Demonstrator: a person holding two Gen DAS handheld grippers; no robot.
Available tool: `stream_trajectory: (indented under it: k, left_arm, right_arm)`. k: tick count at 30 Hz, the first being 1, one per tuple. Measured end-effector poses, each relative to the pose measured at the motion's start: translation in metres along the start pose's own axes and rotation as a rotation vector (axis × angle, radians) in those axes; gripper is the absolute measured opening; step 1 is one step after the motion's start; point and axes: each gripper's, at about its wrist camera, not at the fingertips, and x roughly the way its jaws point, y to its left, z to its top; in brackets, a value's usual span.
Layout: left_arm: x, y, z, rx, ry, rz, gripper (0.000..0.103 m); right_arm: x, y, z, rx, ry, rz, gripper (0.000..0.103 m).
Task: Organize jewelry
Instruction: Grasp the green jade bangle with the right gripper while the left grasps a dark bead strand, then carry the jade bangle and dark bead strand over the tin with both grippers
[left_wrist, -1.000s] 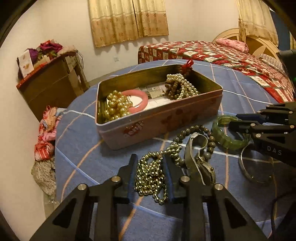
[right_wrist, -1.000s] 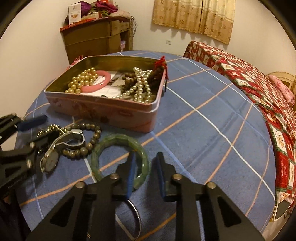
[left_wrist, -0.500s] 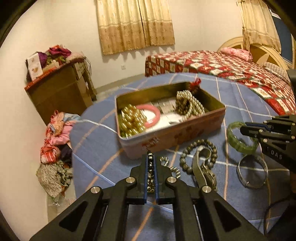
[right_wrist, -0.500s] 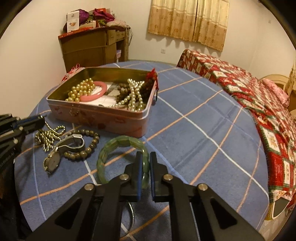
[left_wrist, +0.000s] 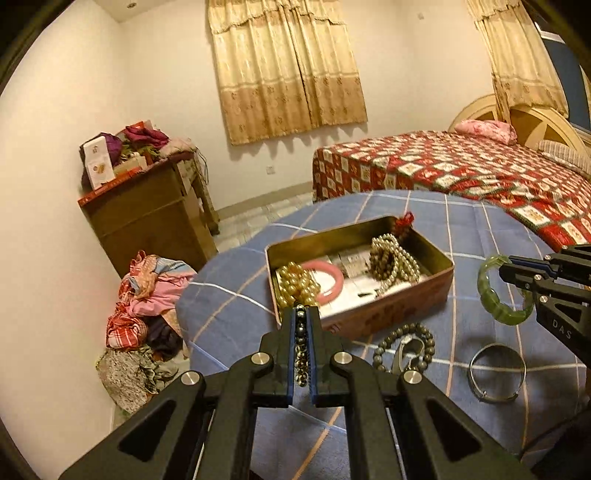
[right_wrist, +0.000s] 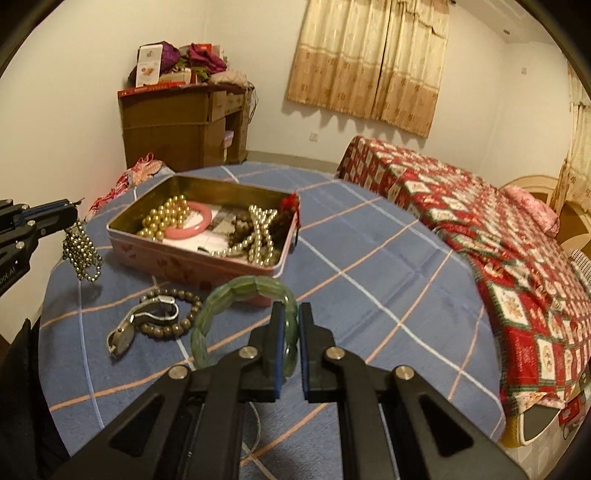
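Note:
My left gripper (left_wrist: 302, 314) is shut on a metallic bead necklace (left_wrist: 301, 349), held above the table; it dangles in the right wrist view (right_wrist: 82, 254). My right gripper (right_wrist: 290, 314) is shut on a green jade bangle (right_wrist: 236, 295), lifted off the table, also in the left wrist view (left_wrist: 496, 295). The open pink tin box (left_wrist: 388, 310) holds gold pearls (left_wrist: 295, 284), a pink bangle (left_wrist: 328, 273) and pearl strands (left_wrist: 395, 258). A brown bead bracelet (right_wrist: 173, 325), a wristwatch (right_wrist: 127, 330) and a silver bangle (left_wrist: 496, 371) lie on the table.
The round table has a blue checked cloth (right_wrist: 369, 266). A bed with a red quilt (right_wrist: 498, 236) stands to the right. A wooden cabinet (right_wrist: 181, 125) with clutter is at the back. A heap of clothes (left_wrist: 144, 306) lies on the floor.
Both grippers closed, the left on the metallic bead necklace and the right on the green bangle, and both have lifted their items off the table.

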Motion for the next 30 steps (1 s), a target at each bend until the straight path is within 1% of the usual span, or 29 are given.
stream_trajectory:
  k: [6,12,23,30]
  left_arm:
    - [-0.004,0.001,0.006,-0.011,-0.024,0.013,0.004]
    - [-0.005,-0.002,0.012,0.0,-0.04,0.012,0.004]
    - [-0.006,-0.001,0.031,0.009,-0.082,0.034,0.004]
    - [-0.002,-0.002,0.039,0.019,-0.095,0.046,0.004]
  right_arm:
    - [-0.009,0.001,0.006,-0.008,-0.05,-0.03,0.009]
    - [-0.013,0.001,0.011,-0.014,-0.077,-0.044,0.009]
    - [-0.019,-0.003,0.022,-0.024,-0.125,-0.069,0.009]
    - [-0.02,-0.006,0.029,-0.025,-0.149,-0.083,0.009]
